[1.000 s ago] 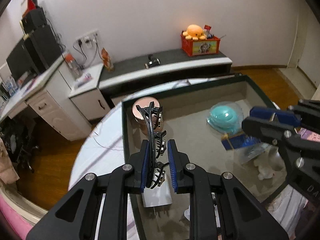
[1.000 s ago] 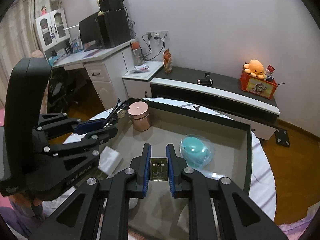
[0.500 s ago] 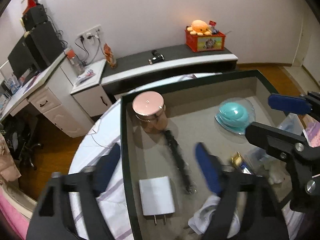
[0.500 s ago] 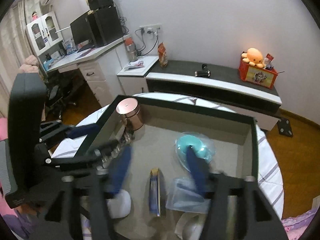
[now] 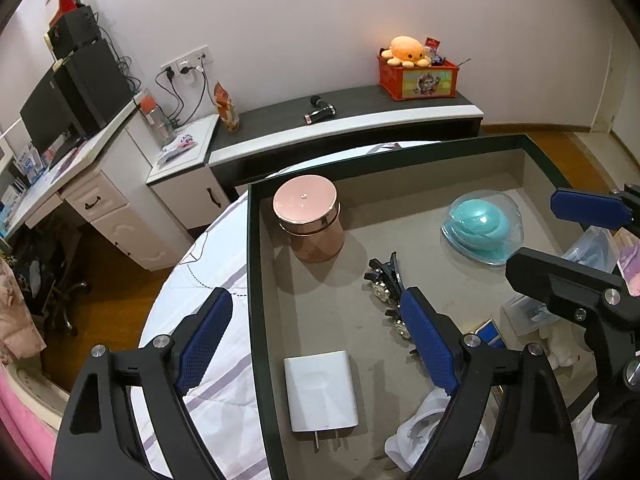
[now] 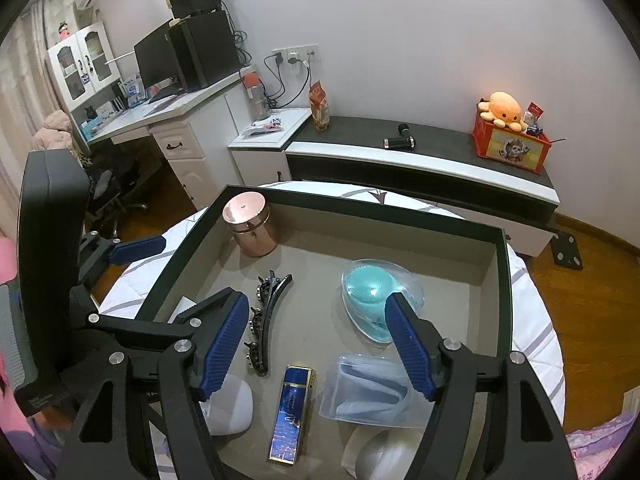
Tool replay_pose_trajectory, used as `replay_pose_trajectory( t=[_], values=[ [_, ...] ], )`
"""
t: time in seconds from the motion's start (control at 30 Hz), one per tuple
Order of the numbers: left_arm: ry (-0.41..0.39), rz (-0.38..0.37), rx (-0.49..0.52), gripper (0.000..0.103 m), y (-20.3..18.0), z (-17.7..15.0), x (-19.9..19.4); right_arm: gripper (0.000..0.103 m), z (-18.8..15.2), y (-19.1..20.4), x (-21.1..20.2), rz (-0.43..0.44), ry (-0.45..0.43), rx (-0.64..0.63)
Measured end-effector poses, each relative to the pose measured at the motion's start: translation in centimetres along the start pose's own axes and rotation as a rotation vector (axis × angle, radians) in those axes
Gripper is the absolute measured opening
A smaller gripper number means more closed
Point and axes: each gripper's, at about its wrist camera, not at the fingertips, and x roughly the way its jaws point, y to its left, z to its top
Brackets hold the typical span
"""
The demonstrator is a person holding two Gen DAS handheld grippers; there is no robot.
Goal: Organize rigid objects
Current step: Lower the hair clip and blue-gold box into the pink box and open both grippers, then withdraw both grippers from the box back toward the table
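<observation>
Left wrist view: the left claw [image 5: 316, 344] has just been opening and stands released, empty; the hair clip [image 5: 386, 280] lies mid-frame in the tray [image 5: 252, 264].

Right wrist view: the right claw [image 6: 316, 350], likewise just spread, hangs over the blue lighter [image 6: 292, 416] at lower centre. Lowering carelessly could knock the clip.

Round counter [image 6: 532, 300] w/ white striped cloth carries a dark-rimmed tray [image 6: 360, 208], which fills most of the top. Tray holds: copper canister [image 6: 250, 224] at far-left corner, teal brush [image 6: 376, 300], black hair clip [image 6: 264, 316], blue lighter [image 6: 292, 412], white charger [image 5: 320, 390].
</observation>
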Motion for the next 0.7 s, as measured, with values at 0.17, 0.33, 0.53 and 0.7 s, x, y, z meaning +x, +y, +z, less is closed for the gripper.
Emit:
replay_pose_trajectory(
  t=[0.17, 0.33, 0.53, 0.7],
  values=[
    [-0.004, 0.013, -0.013, 0.088, 0.4, -0.1, -0.4, 0.072, 0.0, 0.0, -0.3, -0.006, -0.01, 0.003],
    [-0.037, 0.014, -0.022, 0.088, 0.5, -0.2, -2.4, 0.072, -0.2, 0.0, -2.0, -0.012, -0.037, 0.007],
    [-0.09, 0.03, -0.048, 0.088, 0.9, -0.9, -6.4, 0.072, -0.7, 0.0, -6.0, -0.036, -0.096, 0.018],
    [-0.134, 0.033, -0.062, 0.088, 0.6, -2.9, -10.7, 0.072, -2.2, 0.6, -10.6, -0.055, -0.149, 0.022]
  ],
)
